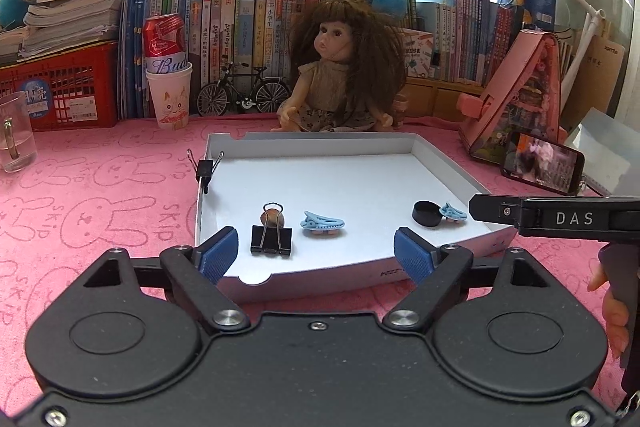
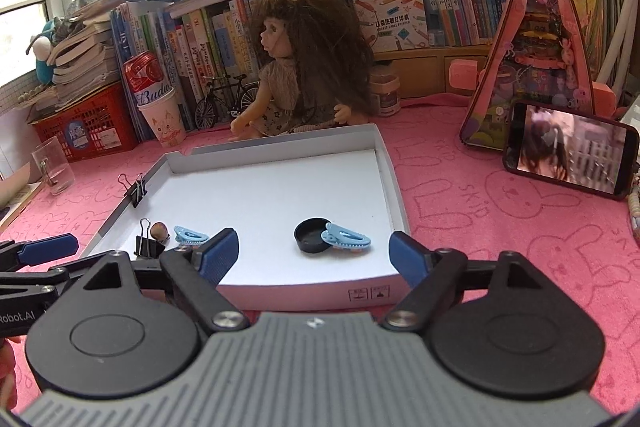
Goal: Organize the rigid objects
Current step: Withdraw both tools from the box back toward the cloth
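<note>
both the left gripper (image 1: 316, 251) and right gripper (image 2: 314, 253) gape wide and empty at the white tray's (image 1: 424, 151) near rim. inside the tray, a black binder clip (image 1: 272, 239) half hides a brown bead (image 1: 273, 215); a black cap (image 2: 312, 237) partly hides behind a blue clip (image 2: 346, 237).

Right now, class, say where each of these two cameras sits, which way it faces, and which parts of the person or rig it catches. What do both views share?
Left wrist view: sits on the left tool, facing the shallow white cardboard tray; the person's fingers show at right.
Right wrist view: sits on the right tool, facing the same tray; the left tool's blue pad enters at left.
Shared: tray, brown-haired doll.
</note>
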`<state>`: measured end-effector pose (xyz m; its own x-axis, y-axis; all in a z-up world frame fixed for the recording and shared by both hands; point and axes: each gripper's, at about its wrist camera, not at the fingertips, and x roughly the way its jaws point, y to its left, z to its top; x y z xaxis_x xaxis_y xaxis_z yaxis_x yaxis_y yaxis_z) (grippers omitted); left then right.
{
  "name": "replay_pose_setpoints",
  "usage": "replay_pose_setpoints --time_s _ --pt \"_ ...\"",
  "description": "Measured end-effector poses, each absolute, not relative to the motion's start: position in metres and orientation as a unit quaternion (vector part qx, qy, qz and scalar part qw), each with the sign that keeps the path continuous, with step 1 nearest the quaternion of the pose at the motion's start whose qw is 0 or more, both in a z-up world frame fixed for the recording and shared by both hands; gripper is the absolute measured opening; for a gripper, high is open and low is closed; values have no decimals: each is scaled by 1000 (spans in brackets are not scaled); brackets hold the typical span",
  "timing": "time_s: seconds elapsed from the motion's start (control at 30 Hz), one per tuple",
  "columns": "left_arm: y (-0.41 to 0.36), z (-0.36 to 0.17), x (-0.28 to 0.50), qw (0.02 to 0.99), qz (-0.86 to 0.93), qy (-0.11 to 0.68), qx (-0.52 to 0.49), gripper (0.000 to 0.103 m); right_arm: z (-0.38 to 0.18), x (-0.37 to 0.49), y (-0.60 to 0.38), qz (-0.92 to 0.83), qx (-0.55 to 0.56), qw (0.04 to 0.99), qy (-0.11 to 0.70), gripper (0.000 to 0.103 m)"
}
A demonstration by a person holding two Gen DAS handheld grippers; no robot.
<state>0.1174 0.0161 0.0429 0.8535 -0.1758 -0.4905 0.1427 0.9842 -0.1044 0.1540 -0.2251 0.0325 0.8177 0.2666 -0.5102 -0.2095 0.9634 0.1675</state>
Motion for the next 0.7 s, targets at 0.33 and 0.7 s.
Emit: replay_pose_setpoints --time_s 0.33,0.7 --pt "20 40 81 962 -100 250 -34 85 37 116 -219 140 11 959 245 95" --pt "22 33 52 960 -113 253 -34 85 30 84 -215 147 -14 961 232 97"
